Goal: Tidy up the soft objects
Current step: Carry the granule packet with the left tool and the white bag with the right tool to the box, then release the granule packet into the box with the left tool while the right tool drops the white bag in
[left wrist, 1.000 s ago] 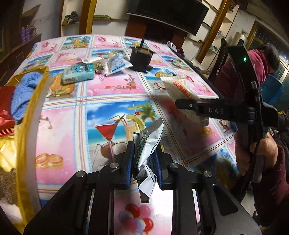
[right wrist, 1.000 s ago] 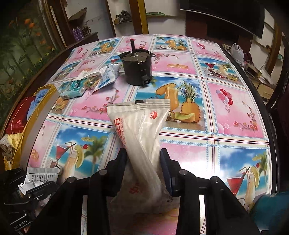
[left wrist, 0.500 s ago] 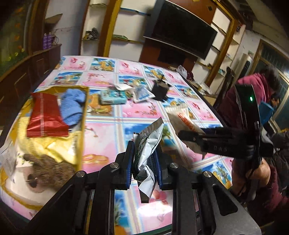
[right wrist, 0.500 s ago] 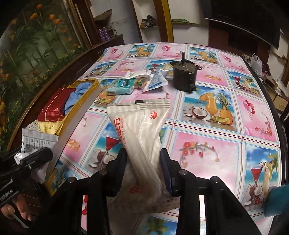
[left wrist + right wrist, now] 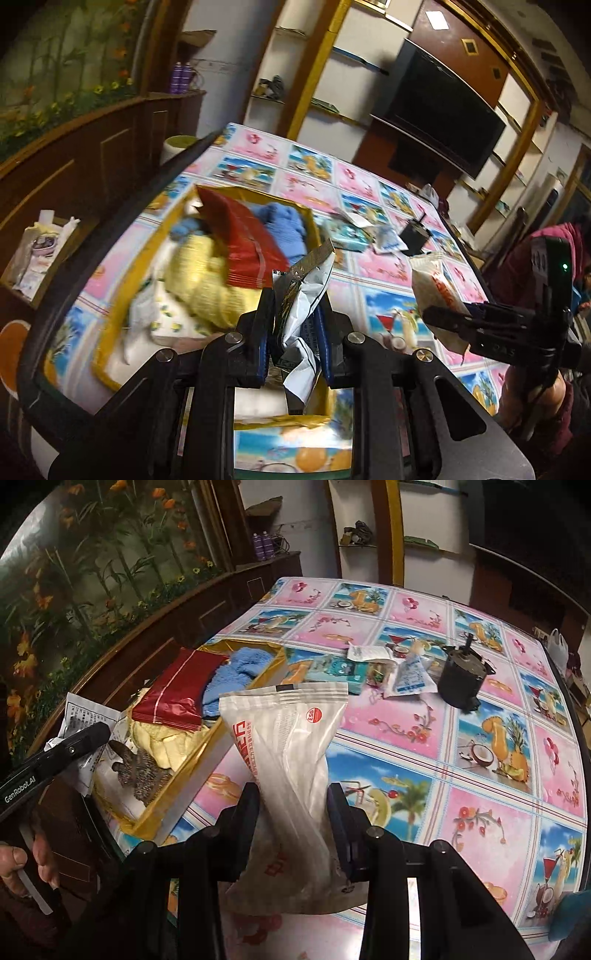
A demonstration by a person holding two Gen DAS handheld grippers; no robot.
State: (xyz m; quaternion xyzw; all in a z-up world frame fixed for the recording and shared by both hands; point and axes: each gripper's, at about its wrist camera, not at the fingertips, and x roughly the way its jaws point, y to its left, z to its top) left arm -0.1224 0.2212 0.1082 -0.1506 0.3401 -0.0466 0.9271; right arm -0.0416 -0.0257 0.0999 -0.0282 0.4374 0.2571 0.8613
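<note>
Left wrist view: the left gripper point(image 5: 295, 332) pinched a crumpled foil packet point(image 5: 304, 299) between its fingers, above the near end of the yellow box point(image 5: 110, 373), which held a red pouch point(image 5: 245, 245) and towels. Right wrist view: the right gripper point(image 5: 293, 823) pinched a white bag point(image 5: 288, 746) over the tabletop point(image 5: 491, 827), beside the box. Judged best practice: carry each packet fully over the box, lower it, then spread the fingers.
</note>
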